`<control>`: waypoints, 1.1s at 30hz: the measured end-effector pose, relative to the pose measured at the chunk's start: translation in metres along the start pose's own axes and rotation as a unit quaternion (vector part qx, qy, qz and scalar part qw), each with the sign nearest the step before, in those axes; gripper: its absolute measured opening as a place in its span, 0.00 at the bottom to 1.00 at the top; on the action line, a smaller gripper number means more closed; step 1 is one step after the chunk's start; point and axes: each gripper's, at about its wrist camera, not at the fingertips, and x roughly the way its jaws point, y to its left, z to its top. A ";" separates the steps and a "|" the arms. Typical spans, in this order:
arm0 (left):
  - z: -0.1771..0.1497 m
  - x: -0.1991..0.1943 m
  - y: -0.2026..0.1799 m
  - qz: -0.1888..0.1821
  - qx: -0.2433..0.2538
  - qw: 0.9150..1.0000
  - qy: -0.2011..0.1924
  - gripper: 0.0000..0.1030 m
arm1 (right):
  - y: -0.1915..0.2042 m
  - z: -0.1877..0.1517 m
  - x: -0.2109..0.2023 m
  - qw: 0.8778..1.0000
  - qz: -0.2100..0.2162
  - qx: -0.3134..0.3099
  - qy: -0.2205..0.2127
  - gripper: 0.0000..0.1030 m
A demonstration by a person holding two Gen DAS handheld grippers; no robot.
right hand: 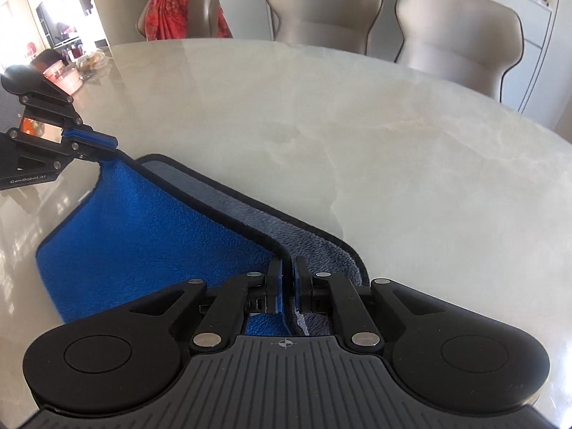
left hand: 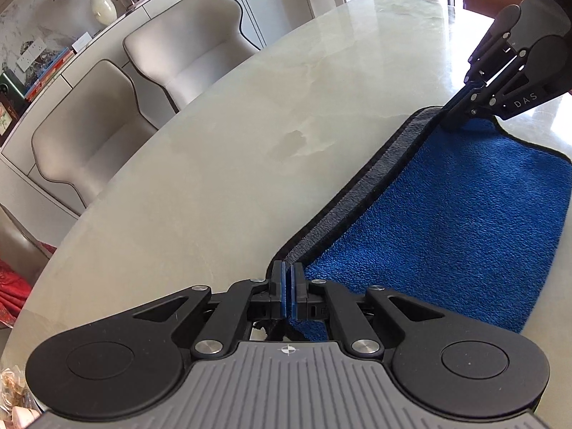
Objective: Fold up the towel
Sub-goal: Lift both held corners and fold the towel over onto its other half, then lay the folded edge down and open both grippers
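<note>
A towel, blue on one face (left hand: 447, 207) and grey on the other (right hand: 286, 228), with a dark hem, lies on the marble table. Its blue layer is folded over the grey layer, leaving a grey strip showing along the far edge. My left gripper (left hand: 287, 268) is shut on one corner of the blue layer's edge. My right gripper (right hand: 287, 262) is shut on the other corner of that edge. Each gripper shows in the other's view, the right one (left hand: 461, 114) at the far end and the left one (right hand: 103, 146) at the left, both pinching the hem just above the table.
The pale marble table (right hand: 357, 136) stretches ahead. Beige chairs (right hand: 457, 35) stand along its far side before white cabinets. A chair with a red cloth (right hand: 178, 10) stands at the far left. Small items (right hand: 82, 64) sit on the table's far left end.
</note>
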 end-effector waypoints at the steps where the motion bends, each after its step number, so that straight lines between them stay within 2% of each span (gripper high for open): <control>1: 0.001 0.004 0.001 0.000 -0.001 1.000 0.002 0.01 | -0.001 0.000 0.001 1.000 0.000 0.001 0.001 0.07; 11: -0.001 0.008 0.002 0.008 0.002 1.000 0.001 0.01 | -0.009 0.004 0.000 1.000 0.006 0.013 -0.015 0.07; 18: 0.001 0.016 0.007 0.012 -0.008 1.000 0.006 0.01 | -0.008 0.008 0.013 1.000 0.002 0.003 0.007 0.07; 26: -0.002 0.025 0.012 0.030 -0.015 0.999 0.013 0.02 | -0.010 0.002 0.013 1.000 0.000 0.021 0.000 0.09; 29: -0.005 0.022 0.011 0.036 -0.019 0.999 0.015 0.04 | -0.006 -0.001 0.006 0.999 -0.015 0.019 -0.029 0.12; 31: -0.007 0.014 0.011 0.041 -0.024 0.999 0.008 0.08 | -0.004 -0.003 -0.006 0.997 -0.026 0.024 -0.062 0.27; 33: -0.007 0.000 0.009 0.047 -0.028 0.998 -0.006 0.09 | -0.006 -0.008 -0.021 0.993 -0.040 0.047 -0.097 0.30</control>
